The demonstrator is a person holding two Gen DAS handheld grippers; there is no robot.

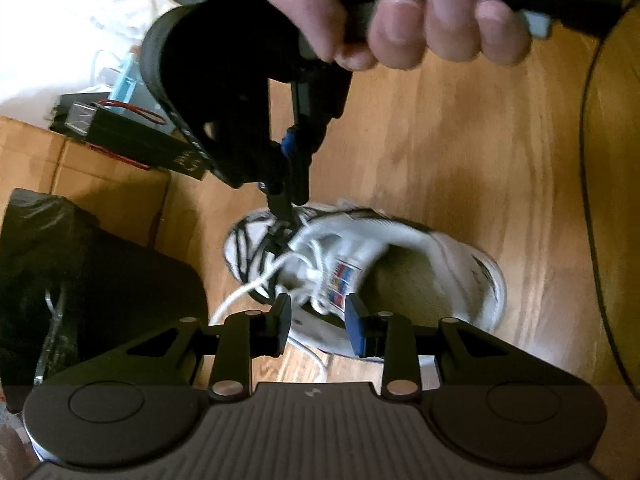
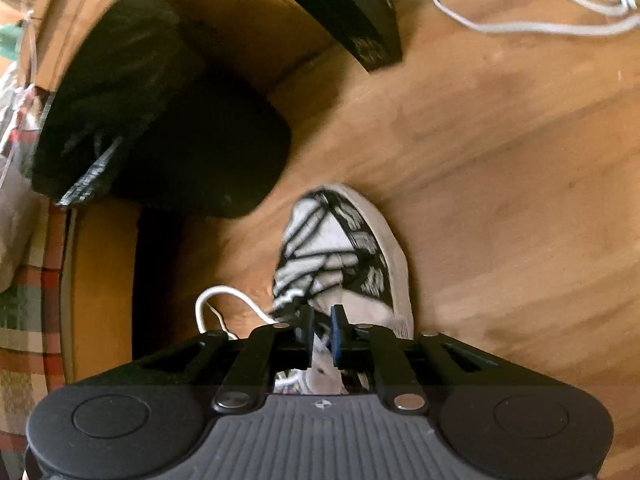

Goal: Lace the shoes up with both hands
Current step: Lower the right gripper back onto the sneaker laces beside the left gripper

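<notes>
White canvas with black stripes makes up the shoe (image 1: 360, 264), which lies on the wooden counter (image 1: 460, 140). In the left wrist view its tongue and open collar sit just beyond the left gripper (image 1: 318, 328), whose jaws stand parted with nothing pressed between the pads; a white lace (image 1: 240, 296) trails out of the eyelets toward the left jaw. The right gripper (image 1: 286, 216), held by a hand (image 1: 400, 28), comes down from above onto the laced part near the toe. From its own camera the right gripper (image 2: 322, 334) shows a narrow gap between its jaws, with the shoe's (image 2: 340, 248) lace area right behind them; whether a strand is pinched there I cannot tell.

Black bands cross the toe, the sole rim is pale, and a small coloured label sits on the tongue. Both views are blurred, the heel is partly cut off by the left gripper's body, and a dark bag (image 2: 152, 120) lies near the toe.
</notes>
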